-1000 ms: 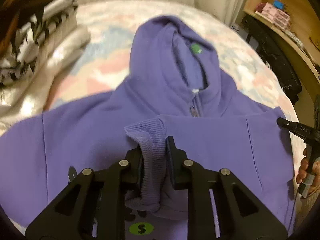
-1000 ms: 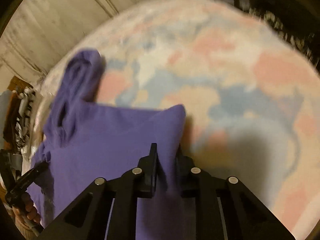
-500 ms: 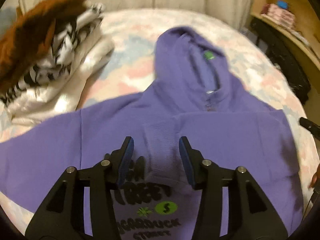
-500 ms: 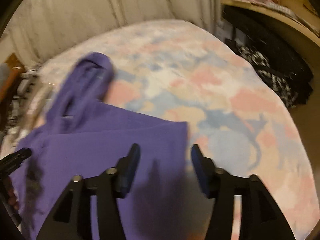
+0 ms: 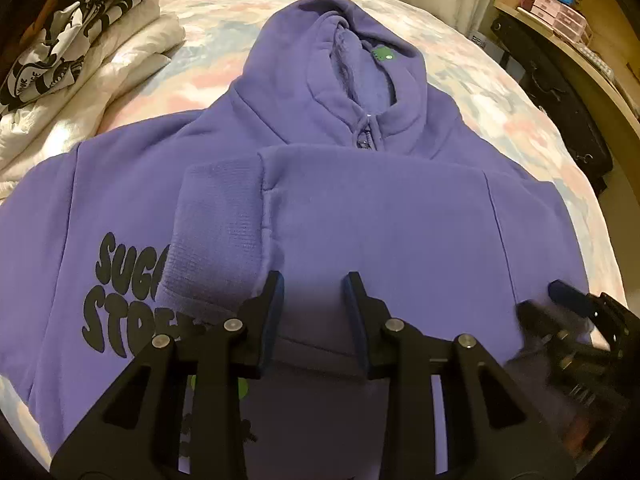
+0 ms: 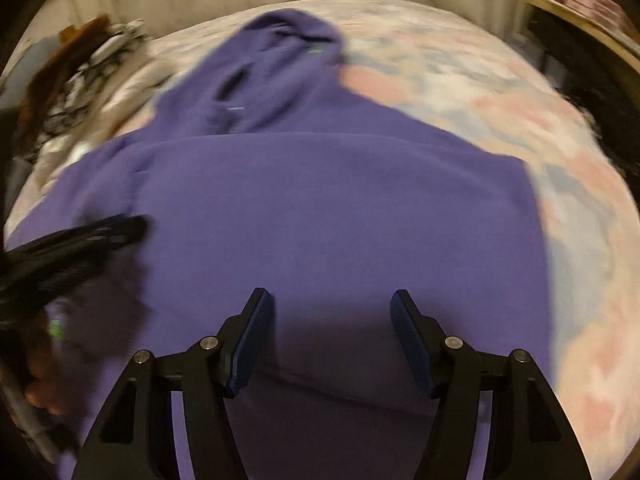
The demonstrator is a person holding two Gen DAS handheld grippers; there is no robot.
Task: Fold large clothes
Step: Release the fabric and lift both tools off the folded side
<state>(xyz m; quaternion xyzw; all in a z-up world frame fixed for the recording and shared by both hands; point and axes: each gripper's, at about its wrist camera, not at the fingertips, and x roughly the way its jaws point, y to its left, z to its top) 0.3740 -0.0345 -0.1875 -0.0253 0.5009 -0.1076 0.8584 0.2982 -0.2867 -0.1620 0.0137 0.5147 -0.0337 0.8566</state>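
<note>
While a purple zip hoodie (image 5: 360, 216) lies front-up across a bed with a pastel pink, blue and white cover (image 5: 500, 92), its hood points to the far side and one sleeve is folded across the chest, the ribbed cuff (image 5: 216, 236) resting left of centre over black printed lettering (image 5: 120, 300). Left gripper (image 5: 314, 312): jaws a little apart after opening and then partly closing again, poised over the folded sleeve near its lower edge, nothing pressed between the blue-faced pads. Right gripper (image 6: 332, 336): jaws set wide, having just opened, hovering above the flat purple cloth on the hoodie's right half, nothing clamped; this view is blurred. Each gripper shows at the edge of the other's view, the right one near right (image 5: 576, 320), the left one near left with part of a hand (image 6: 40, 372) below it. Stack of folded clothes (image 5: 80, 60), white with a black-and-white print on top, at far left on the bed. Wooden shelf (image 5: 560, 8) with pink boxes at far right, beyond the bed.
</note>
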